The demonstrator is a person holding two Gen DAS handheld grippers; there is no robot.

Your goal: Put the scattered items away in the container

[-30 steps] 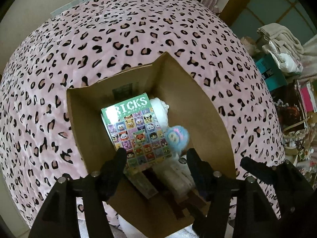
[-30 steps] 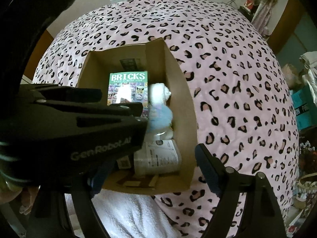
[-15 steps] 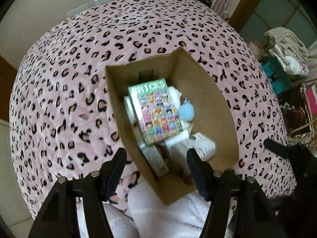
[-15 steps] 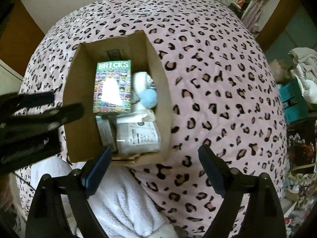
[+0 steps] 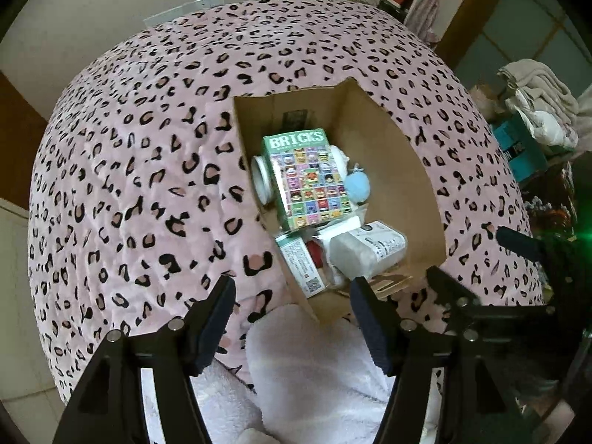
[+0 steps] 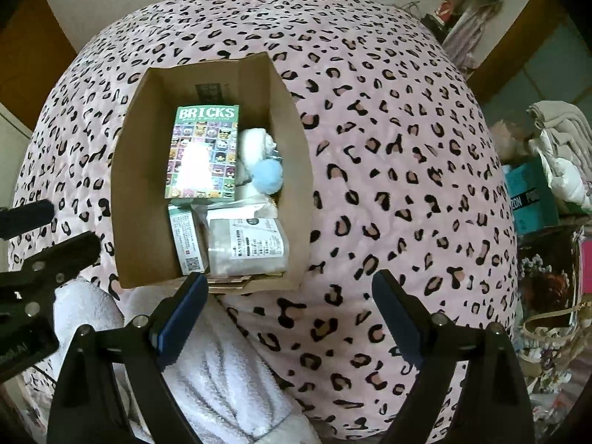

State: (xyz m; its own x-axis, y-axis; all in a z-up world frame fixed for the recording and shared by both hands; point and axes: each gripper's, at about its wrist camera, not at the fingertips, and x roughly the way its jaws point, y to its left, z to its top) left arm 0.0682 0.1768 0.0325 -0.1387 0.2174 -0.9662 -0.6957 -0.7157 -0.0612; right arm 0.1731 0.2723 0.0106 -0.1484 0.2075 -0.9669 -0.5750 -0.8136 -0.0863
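While seen from the left wrist, cardboard box [image 5: 388,155] on pink leopard-print blanket [image 5: 148,170], open top toward the camera. Inside: green BRICKS box [image 5: 307,181] leaning on the heap, white round jar [image 5: 261,181] just left of it, blue pompom [image 5: 358,185] to its right, white labelled packet [image 5: 370,251] and small green-and-white carton [image 5: 301,262] nearer the front wall. Left gripper [image 5: 292,314] spread wide, nothing between the fingers, hanging above the box's near corner and a white fluffy cloth [image 5: 314,370]. Right gripper's black frame poking in at the right edge.

From the right wrist, same box [image 6: 288,155] seen more squarely; jar hidden behind the BRICKS box [image 6: 201,155], glare on its face; pompom [image 6: 267,177], packet [image 6: 246,246] and carton [image 6: 187,244] plain. Right gripper [image 6: 292,318] likewise wide open and empty, over blanket [image 6: 388,148] beside the box. Cluttered shelf with teal box [image 6: 532,199] and folded laundry [image 6: 558,129] at far right.
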